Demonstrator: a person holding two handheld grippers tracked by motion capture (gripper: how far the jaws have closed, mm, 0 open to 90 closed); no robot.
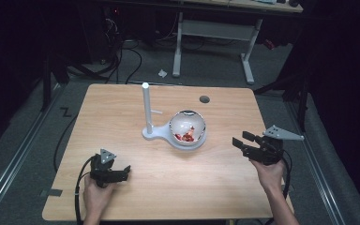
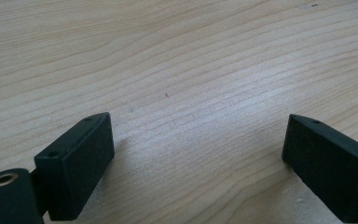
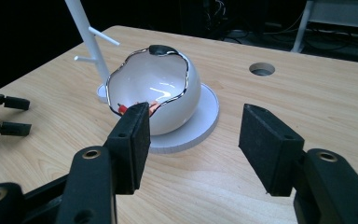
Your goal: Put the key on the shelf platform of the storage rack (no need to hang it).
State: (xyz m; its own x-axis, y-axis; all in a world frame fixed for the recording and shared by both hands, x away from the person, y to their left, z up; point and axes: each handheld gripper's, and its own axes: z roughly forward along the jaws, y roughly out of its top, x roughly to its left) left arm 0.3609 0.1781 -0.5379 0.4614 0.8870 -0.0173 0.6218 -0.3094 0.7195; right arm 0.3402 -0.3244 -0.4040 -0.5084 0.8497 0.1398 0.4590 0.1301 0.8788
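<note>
Two tools sit over the wooden bench (image 1: 122,103), both spread and holding nothing: the left tool (image 1: 124,173) near the front left, the right tool (image 1: 240,140) toward the right edge. Between them, farther back, one white bowl (image 1: 187,126) with red pieces inside rests on one white stand (image 1: 146,110), whose single post rises beside it.

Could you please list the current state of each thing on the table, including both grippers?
left gripper: open, empty, low over bare wood.
right gripper: open, empty, aimed at the bowl, apart from it.
white bowl: tilted on its side, mouth open, red bits inside.
round white base: flat on the table, bowl resting on it.
white post: upright, pegs bare.
table: hole near the far edge.
</note>
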